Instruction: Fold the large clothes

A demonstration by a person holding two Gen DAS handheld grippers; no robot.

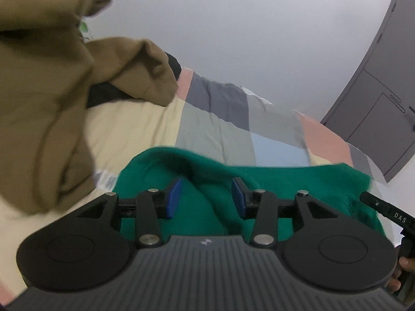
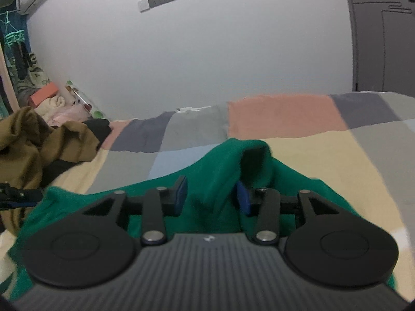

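Observation:
A green garment (image 1: 259,181) lies rumpled on the bed, seen close under both cameras. My left gripper (image 1: 206,198) hovers over it, open, its blue pads apart on either side of a raised green fold that they do not press. My right gripper (image 2: 212,197) is open over the same green garment (image 2: 225,160). A taller hump of fabric rises just past its right pad. An olive-brown garment (image 1: 39,103) lies heaped at the left, also visible in the right wrist view (image 2: 31,140).
The bed has a patchwork cover (image 1: 220,119) of cream, grey, pink and blue. Black cloth (image 2: 98,127) lies under the olive heap. A grey wardrobe (image 1: 376,90) stands at the right. Piled items (image 2: 46,96) sit by the far wall.

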